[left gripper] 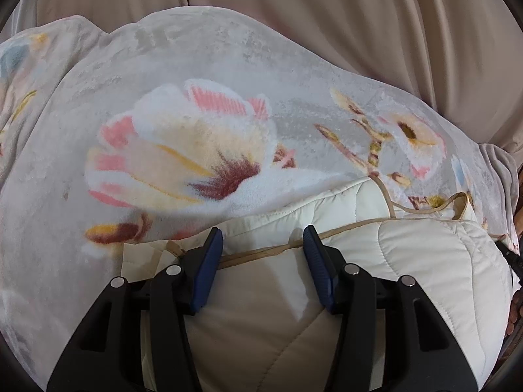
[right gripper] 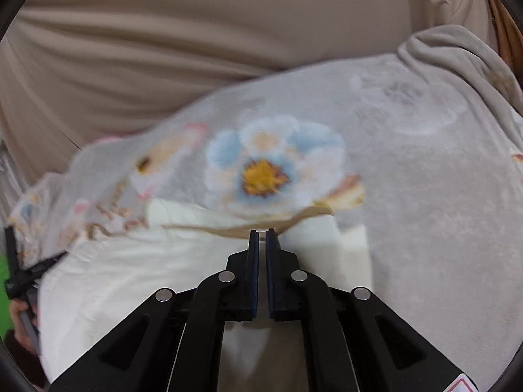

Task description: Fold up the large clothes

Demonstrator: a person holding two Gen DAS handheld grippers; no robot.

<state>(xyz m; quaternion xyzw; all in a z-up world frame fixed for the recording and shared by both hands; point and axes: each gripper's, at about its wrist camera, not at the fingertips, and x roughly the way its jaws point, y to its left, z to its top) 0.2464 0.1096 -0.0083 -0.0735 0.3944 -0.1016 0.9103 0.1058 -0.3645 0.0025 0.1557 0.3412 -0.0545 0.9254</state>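
- While my left gripper (left gripper: 263,240) points down over the cream quilted garment (left gripper: 425,261), its jaws stand partly open with the blue pads (left gripper: 207,274) either side of the tan-piped edge (left gripper: 261,251); I cannot tell whether they touch the fabric
- My right gripper (right gripper: 262,233) has its jaws closed together, tips right at the tan piping (right gripper: 209,228) of the same garment (right gripper: 130,268); the view is blurred, so I cannot tell whether any cloth is pinched between them
- The garment lies bunched on a grey floral fleece blanket (left gripper: 196,65), which spreads under and beyond it on all sides
- A large pink-and-cream flower print (left gripper: 183,150) sits just past the garment in my left view; a blue flower with a yellow centre (right gripper: 264,173) sits just past it in my right view
- Beige curtain folds (right gripper: 163,32) hang behind the blanket
- At the left edge of my right view, a hand (right gripper: 19,320) and black gripper parts (right gripper: 23,274) show beside the garment
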